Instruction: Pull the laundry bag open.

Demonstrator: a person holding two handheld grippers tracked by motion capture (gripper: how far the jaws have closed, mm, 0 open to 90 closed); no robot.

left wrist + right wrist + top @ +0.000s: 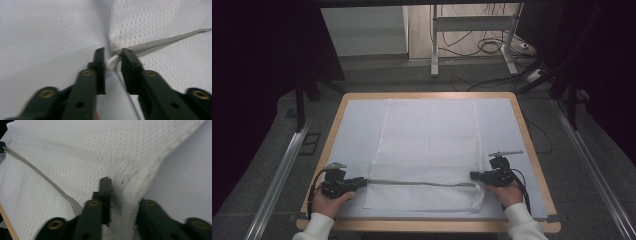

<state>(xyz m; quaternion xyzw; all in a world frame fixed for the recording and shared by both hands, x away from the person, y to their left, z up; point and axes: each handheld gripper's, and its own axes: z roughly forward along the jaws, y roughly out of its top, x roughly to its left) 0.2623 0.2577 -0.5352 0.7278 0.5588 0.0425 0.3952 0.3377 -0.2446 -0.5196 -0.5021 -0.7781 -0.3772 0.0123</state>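
A white mesh bag (pixel 427 150) lies flat on the surface (pixel 357 130) between my two tools. Its long axis runs away from me, toward the far edge, and its near end sits just ahead of my hands. A grey zipper (pixel 419 183) crosses the bag near that end, at right angles to the long axis, running straight from my left tool (pixel 362 182) to my right tool (pixel 473 175).

My left tool points in along the zipper from the bag's left edge. In the left gripper view its jaws stand narrowly apart, with the white zipper pull (pixel 111 62) between them at the zipper's end (pixel 150 46). The pull touches the right jaw's tip; I cannot tell if the pads press on it.

My right tool points in from the bag's right edge, facing the left one. In the right gripper view its jaws are narrowly apart with a bunched fold of mesh (pixel 130 185) rising between them. The zipper (pixel 42 176) runs off diagonally to the left of that tool. The mesh fills the gap, but I cannot tell whether it is pinched.
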